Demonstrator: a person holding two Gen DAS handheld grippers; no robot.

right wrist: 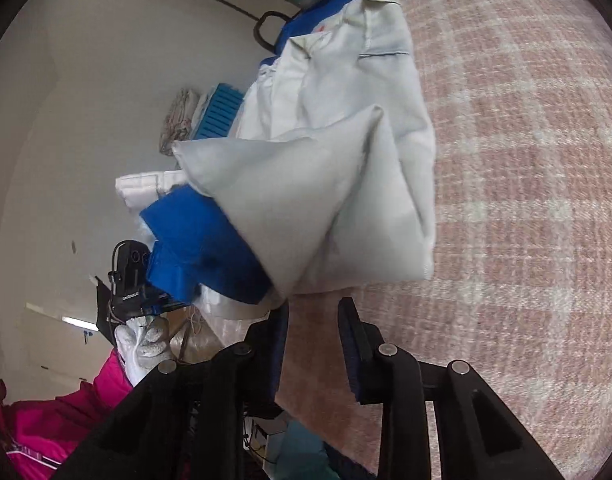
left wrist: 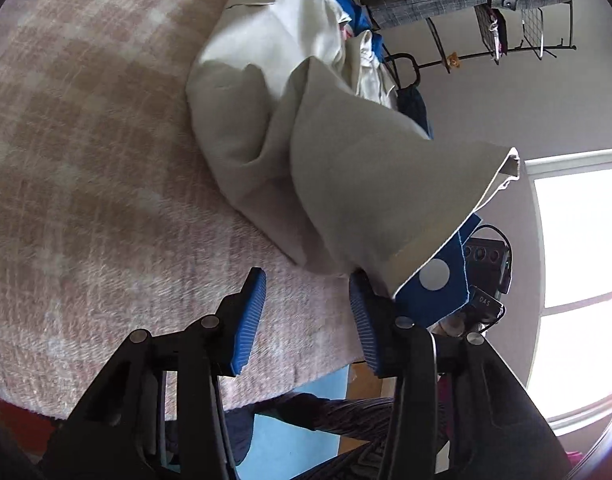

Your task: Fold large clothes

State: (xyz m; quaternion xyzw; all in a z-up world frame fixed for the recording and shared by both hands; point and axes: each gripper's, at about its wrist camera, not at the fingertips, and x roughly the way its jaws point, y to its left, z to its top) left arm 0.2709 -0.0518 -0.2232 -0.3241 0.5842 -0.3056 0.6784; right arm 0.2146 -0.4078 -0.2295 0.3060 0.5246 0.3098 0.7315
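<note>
Garment (left wrist: 346,184) bunched on blanket (left wrist: 85,160), just ahead of both grippers, jaws apart, gripping nothing.

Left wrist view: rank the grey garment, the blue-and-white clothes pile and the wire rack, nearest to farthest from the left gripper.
From the left gripper:
1. Grey garment, just ahead, beside the right jaw.
2. Blue-and-white clothes pile, beyond it on the bed.
3. Wire rack, far right, by the wall.

Pale grey garment (left wrist: 265,120) lies bunched, partly folded, on the checked blanket (left wrist: 85,140).
</note>
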